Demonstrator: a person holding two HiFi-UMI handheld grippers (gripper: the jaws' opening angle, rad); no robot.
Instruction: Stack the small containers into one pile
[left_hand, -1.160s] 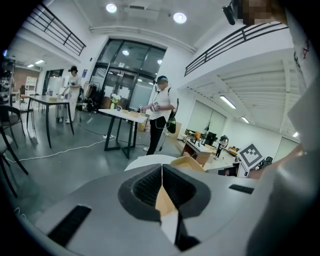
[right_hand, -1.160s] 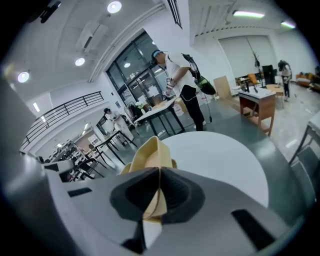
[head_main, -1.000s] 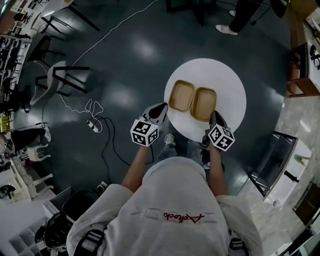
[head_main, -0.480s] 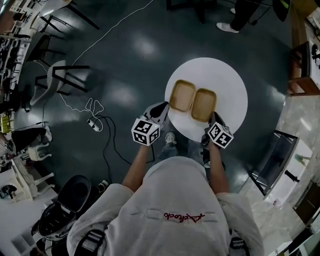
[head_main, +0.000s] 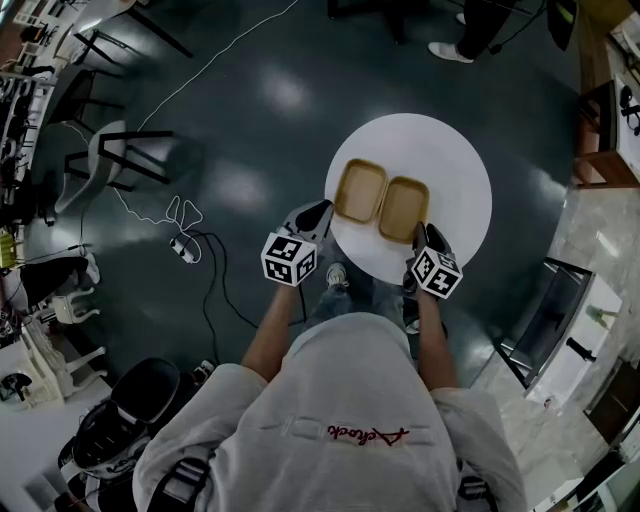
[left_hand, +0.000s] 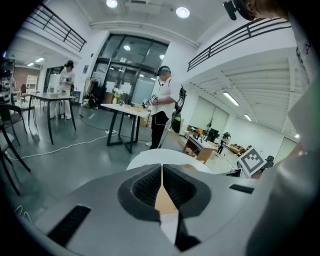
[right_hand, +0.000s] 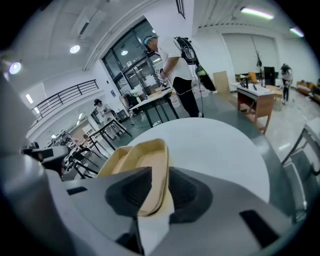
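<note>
The left gripper (left_hand: 161, 181) hovers just off the left edge of the round white table (head_main: 455, 160), its jaws pressed together with nothing between them; the tan sliver showing below them is only a container seen beyond. On the table two shallow tan rectangular containers lie side by side with their long sides touching or nearly so, not yet stacked. The left container (head_main: 361, 190) is empty, its bare floor showing. The right container (head_main: 405, 208) is empty too and sits flat on the table top. At its near end is the right gripper (right_hand: 159, 186), whose jaws have just been opening: the container's rim stands between the pads, but a gap shows on the right side, so the rim looks let go rather than pinched. I judge that this container has been set down or nudged into place rather than lifted, so the pile is yet to be made. One container must go inside the other, and a fresh grip on a rim will be needed.
</note>
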